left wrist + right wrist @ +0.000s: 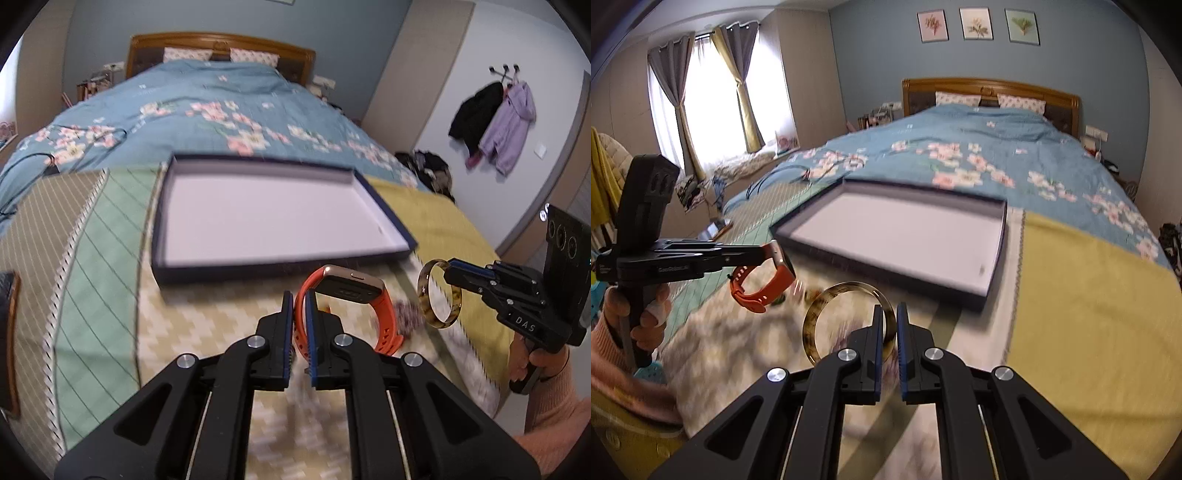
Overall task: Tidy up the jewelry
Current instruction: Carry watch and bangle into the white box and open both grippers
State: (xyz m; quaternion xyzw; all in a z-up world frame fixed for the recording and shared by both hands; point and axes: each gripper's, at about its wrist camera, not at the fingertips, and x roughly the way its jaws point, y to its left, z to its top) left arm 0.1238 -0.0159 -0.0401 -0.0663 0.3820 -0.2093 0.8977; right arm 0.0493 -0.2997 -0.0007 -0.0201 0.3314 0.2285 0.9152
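Although both views are smeared by blur, most of the scene reads well enough; what stays unclear is a small heap of patterned items (pixel 408 314) on the bed cover behind the watch, too blurred to name. In the right wrist view, similar small bits (pixel 803 291) beyond the bangle are equally indistinct.

Left gripper (pixel 300 306) has its fingers (pixel 287 314) closed on the orange strap of a smartwatch (pixel 351 288). That strap passes between the blue pads, while the rose-gold case sits just beyond and right of the fingertips, raised above the bed (pixel 110 258). From the right wrist, the same watch (pixel 768 273) hangs from the left gripper (pixel 764 253), with its strap looping down; the gripping point itself is partly hidden by the watch case.

Right gripper (pixel 888 321) has its fingers (pixel 877 325) closed on a tortoiseshell bangle (pixel 820 314). Its right rim is pinched between the pads, and the ring stands upright to the left of them. Seen from the left wrist, the bangle (pixel 439 295) juts from the right gripper (pixel 452 271) at the far right.

Farther along lies an open, dark-rimmed box (pixel 384 214) with a pale interior, resting on the bed and apart from both held pieces.
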